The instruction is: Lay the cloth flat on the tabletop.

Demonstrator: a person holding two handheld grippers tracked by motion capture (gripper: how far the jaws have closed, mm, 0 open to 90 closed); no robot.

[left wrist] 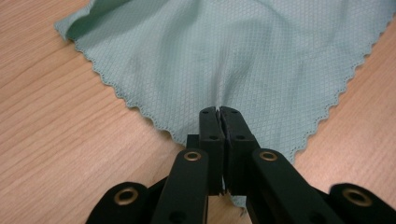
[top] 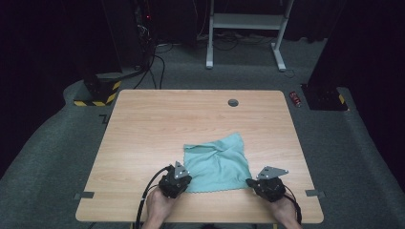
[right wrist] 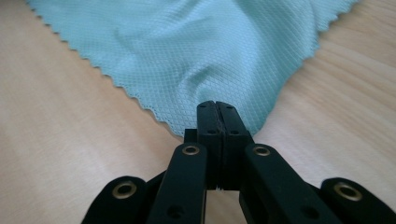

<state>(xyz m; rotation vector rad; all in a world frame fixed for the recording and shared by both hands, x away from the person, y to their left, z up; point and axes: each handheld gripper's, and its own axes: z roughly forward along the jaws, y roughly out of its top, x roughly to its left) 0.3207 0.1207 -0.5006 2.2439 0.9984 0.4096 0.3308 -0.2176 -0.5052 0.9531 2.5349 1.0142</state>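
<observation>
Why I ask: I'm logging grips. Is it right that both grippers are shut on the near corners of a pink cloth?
Not quite: the cloth is light green, as the high view shows. The left gripper and right gripper are indeed shut on its near corners.

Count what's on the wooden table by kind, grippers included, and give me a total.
Green cloths: 1, the green cloth, pinched at its two near corners.
Black grippers: 2, the left gripper and the right gripper.
Total: 3.

no readable text, no labels, no brands, no numbers anywhere
</observation>
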